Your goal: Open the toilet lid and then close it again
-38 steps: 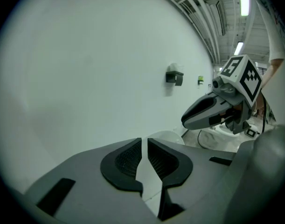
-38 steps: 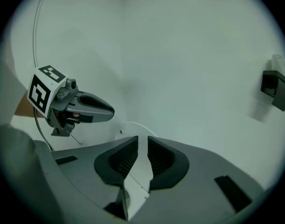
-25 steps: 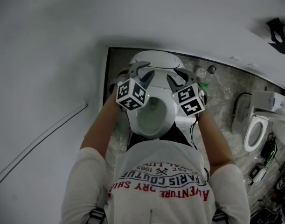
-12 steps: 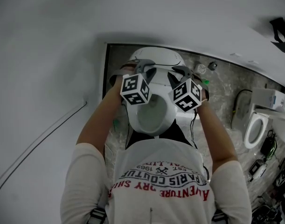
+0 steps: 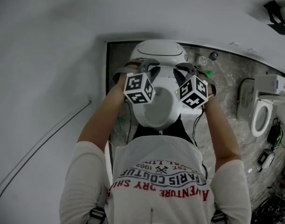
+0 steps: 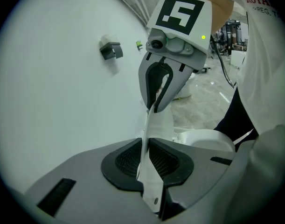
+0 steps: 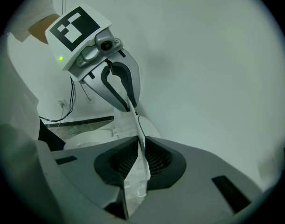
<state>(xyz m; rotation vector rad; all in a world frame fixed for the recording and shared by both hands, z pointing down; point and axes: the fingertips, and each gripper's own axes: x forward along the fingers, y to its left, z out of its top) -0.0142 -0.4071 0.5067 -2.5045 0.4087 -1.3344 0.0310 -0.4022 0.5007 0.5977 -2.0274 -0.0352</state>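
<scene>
Both grippers meet at the lid (image 5: 161, 49) in the head view: left gripper (image 5: 149, 65) and right gripper (image 5: 180, 68) sit at its opposite side edges, and it is raised over the bowl (image 5: 157, 110). Left gripper view: jaws, just closing, pinch the thin lid edge. Right gripper view: likewise, jaws just closing, clamp the other edge.

We're in a bathroom-style room: a white toilet (image 5: 160, 107) straight ahead, a second toilet (image 5: 268, 90) off right, stone-patterned floor (image 5: 231, 78), plain white walls (image 5: 49, 55).
</scene>
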